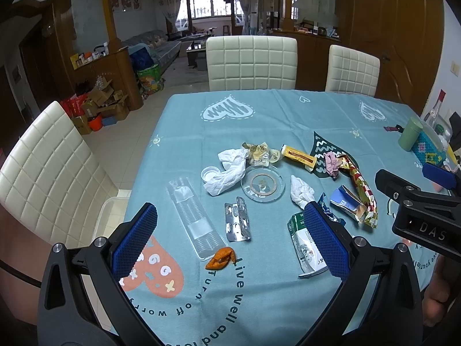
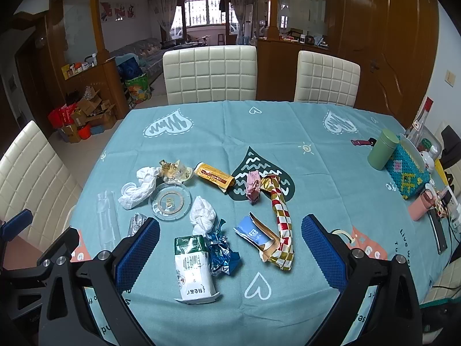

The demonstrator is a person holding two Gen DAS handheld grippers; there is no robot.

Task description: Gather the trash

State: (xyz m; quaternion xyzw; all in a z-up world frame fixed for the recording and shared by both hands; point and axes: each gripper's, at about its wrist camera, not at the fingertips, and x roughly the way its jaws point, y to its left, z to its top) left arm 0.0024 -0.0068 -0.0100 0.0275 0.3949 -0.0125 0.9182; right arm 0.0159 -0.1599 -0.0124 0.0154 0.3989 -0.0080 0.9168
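From the left wrist, the left tool (image 1: 230,236) hangs spread wide above the tabletop (image 1: 259,109), pinching nothing. A blister pack (image 1: 237,220) and an orange peel (image 1: 221,258) lie between its pads, both nearer the camera than the glass ashtray (image 1: 262,184).

From the right wrist, the right tool (image 2: 230,249) is likewise spread and empty. The milk carton (image 2: 192,268) and blue foil wrapper (image 2: 222,252) lie between its pads, on the near side of the ashtray (image 2: 170,200); a checkered wrapper (image 2: 281,220) lies to the ashtray's right.

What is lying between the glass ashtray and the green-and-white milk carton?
A crumpled white tissue lies between the ashtray and the milk carton, clearest in the right wrist view.
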